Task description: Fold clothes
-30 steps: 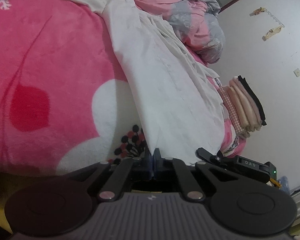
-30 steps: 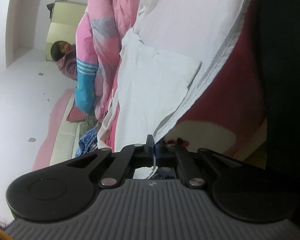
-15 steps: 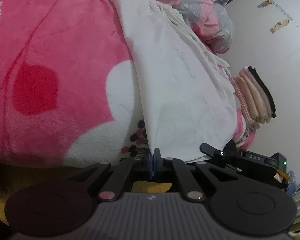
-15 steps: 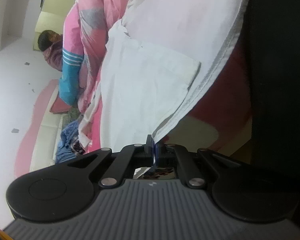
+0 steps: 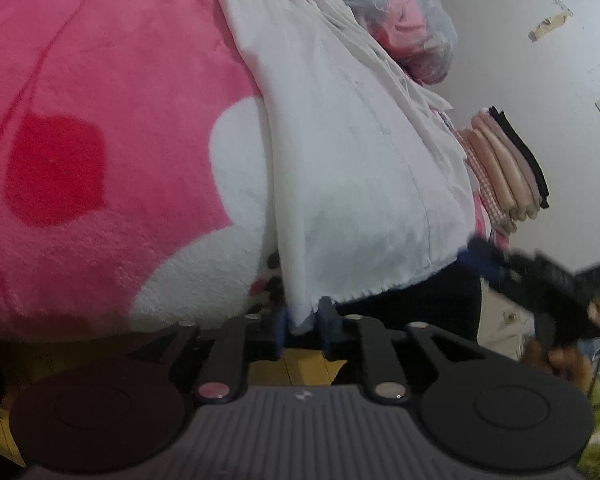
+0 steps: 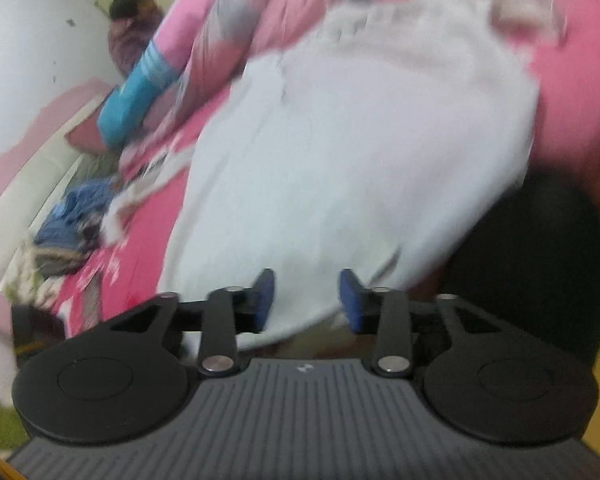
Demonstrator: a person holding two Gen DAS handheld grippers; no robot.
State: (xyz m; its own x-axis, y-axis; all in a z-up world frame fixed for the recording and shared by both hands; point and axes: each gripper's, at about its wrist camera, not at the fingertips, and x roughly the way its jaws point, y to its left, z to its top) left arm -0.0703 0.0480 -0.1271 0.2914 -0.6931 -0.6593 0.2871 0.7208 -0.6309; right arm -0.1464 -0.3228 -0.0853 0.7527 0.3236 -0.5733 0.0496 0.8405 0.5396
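Note:
A white garment (image 5: 352, 168) lies spread on the pink plush blanket (image 5: 100, 120), its frayed lower hem hanging over the bed's edge. My left gripper (image 5: 304, 320) is at the hem's left corner. Its jaws are opening, and the corner hangs loose in the narrow gap between the blue pads. In the blurred right wrist view the same garment (image 6: 340, 152) fills the middle. My right gripper (image 6: 306, 300) is opening just before the hem, pads wide apart and pressing on nothing. The left wrist view shows that gripper (image 5: 540, 280) blurred at the hem's right end, with a hand (image 5: 556, 360) below it.
A stack of folded clothes (image 5: 508, 168) sits at the bed's far right by the white wall. A pink and grey quilt (image 5: 400, 12) is bunched at the back. A person (image 6: 132, 28) sits far left, beside loose blue clothes (image 6: 76, 204).
Both grippers were shut on the garment's hem and have now let go. The right gripper has rolled and lifted, blurring its view. The left has sunk a little toward the bed's edge.

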